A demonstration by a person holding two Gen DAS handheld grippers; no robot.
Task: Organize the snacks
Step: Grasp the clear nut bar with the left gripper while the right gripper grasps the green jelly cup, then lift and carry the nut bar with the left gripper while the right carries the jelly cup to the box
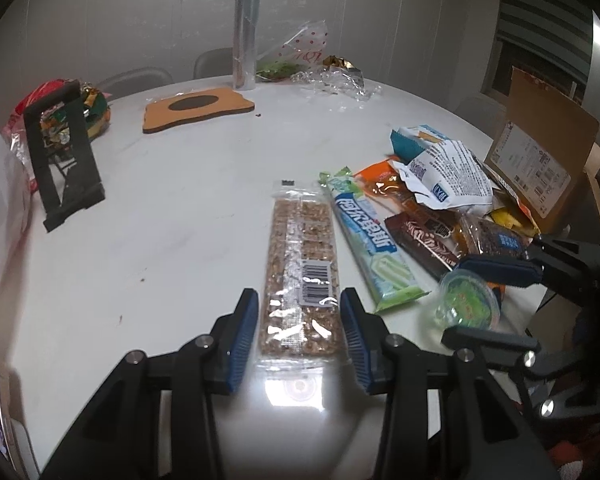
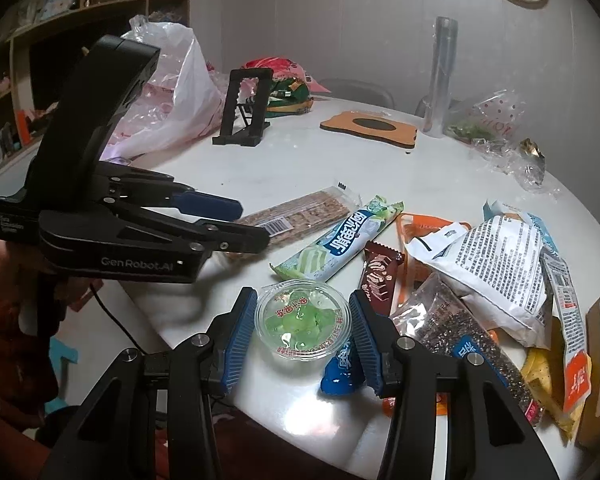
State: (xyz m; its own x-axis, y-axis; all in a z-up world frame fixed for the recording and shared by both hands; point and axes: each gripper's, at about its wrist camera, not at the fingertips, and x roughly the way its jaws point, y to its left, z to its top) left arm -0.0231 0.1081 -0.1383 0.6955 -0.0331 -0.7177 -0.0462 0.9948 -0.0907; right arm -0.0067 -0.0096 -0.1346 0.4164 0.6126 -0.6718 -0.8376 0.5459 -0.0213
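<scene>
A long clear-wrapped cereal bar (image 1: 300, 276) lies on the white table (image 1: 160, 208). My left gripper (image 1: 299, 334) is open with its jaws on either side of the bar's near end. A round jelly cup with green pieces (image 2: 302, 324) sits between the jaws of my right gripper (image 2: 302, 330), which close on its rim. The cup (image 1: 468, 300) and the cereal bar (image 2: 296, 218) also show in the opposite views. A green-white wafer pack (image 1: 370, 240) and a brown chocolate bar (image 1: 420, 240) lie beside the cereal bar.
A heap of snack bags (image 2: 496, 264) lies to the right beside a cardboard box (image 1: 540, 160). A black stand (image 1: 60, 160), an orange mat (image 1: 198, 108), a silver roll (image 1: 246, 28), plastic bags (image 2: 172, 84) and crumpled wrappers (image 1: 336, 80) stand farther back.
</scene>
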